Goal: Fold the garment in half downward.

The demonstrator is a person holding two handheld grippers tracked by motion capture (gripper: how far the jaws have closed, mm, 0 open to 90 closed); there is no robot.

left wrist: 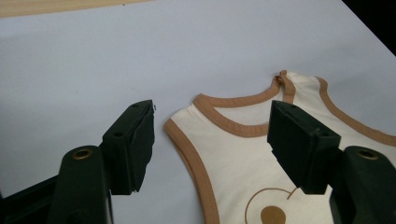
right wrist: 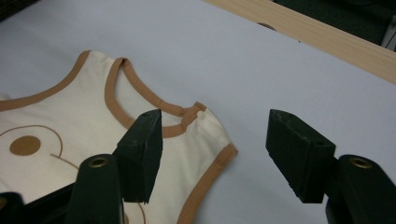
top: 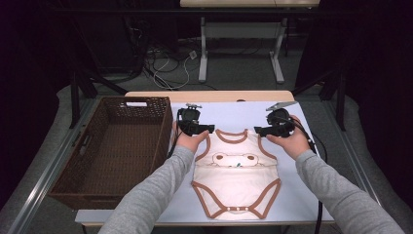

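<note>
A cream baby bodysuit (top: 237,175) with brown trim and a bear print lies flat on the white table, neck end away from me. My left gripper (top: 210,128) hovers open over its left shoulder strap (left wrist: 187,116), jaws spread on either side of that corner. My right gripper (top: 256,130) hovers open over the right shoulder strap (right wrist: 205,122), one jaw above the cloth, the other over bare table. Neither holds anything. The bodysuit (left wrist: 243,154) (right wrist: 70,121) fills the lower part of both gripper views.
A large brown wicker basket (top: 78,185) stands on the left of the table, beside the bodysuit. The white table surface (top: 238,113) has a wooden far edge (top: 209,95). Table legs and cables lie on the floor beyond.
</note>
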